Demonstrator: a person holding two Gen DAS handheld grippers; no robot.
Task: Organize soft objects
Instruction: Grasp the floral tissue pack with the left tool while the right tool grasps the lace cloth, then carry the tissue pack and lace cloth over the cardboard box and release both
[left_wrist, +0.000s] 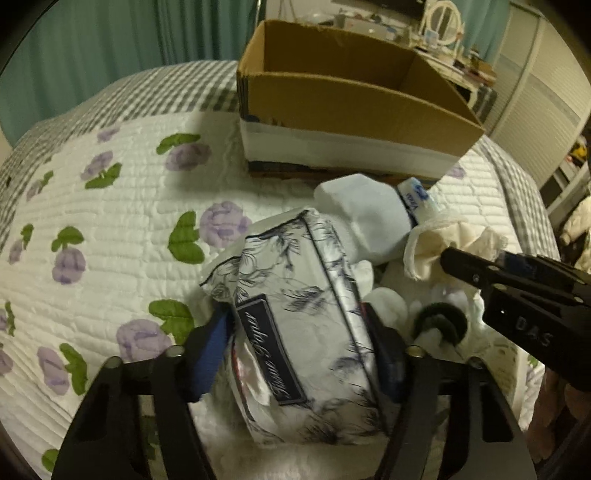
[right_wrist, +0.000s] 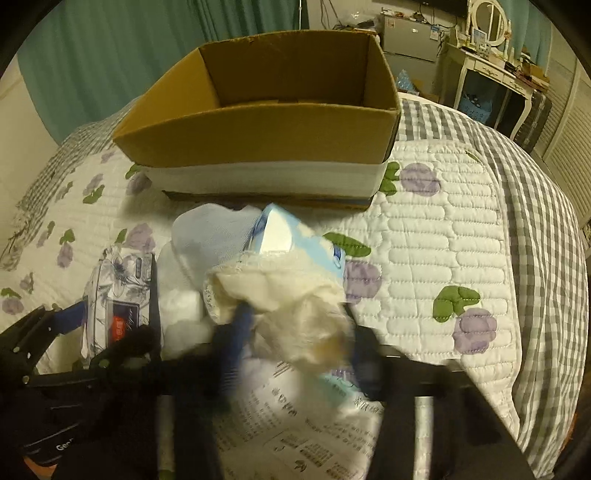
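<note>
Item: our left gripper (left_wrist: 299, 354), jaws clamped on the floral tissue pack (left_wrist: 295, 325); our right gripper (right_wrist: 295, 343), jaws closed on a cream cloth (right_wrist: 295, 295). Both lie in the pile on the quilt (left_wrist: 110, 221). Step: grasping. Next, we judge: lift into the cardboard box (right_wrist: 258, 129).

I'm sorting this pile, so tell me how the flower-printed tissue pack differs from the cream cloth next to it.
The tissue pack is a firm block with dark floral print and a label; the cream cloth is plain, crumpled and shapeless. The left tongs grip the tissue pack across its sides, keeping its shape, while the right tongs pinch a bunched fold of the cream cloth. Both lie on the quilt before the cardboard box, not yet in it.
</note>
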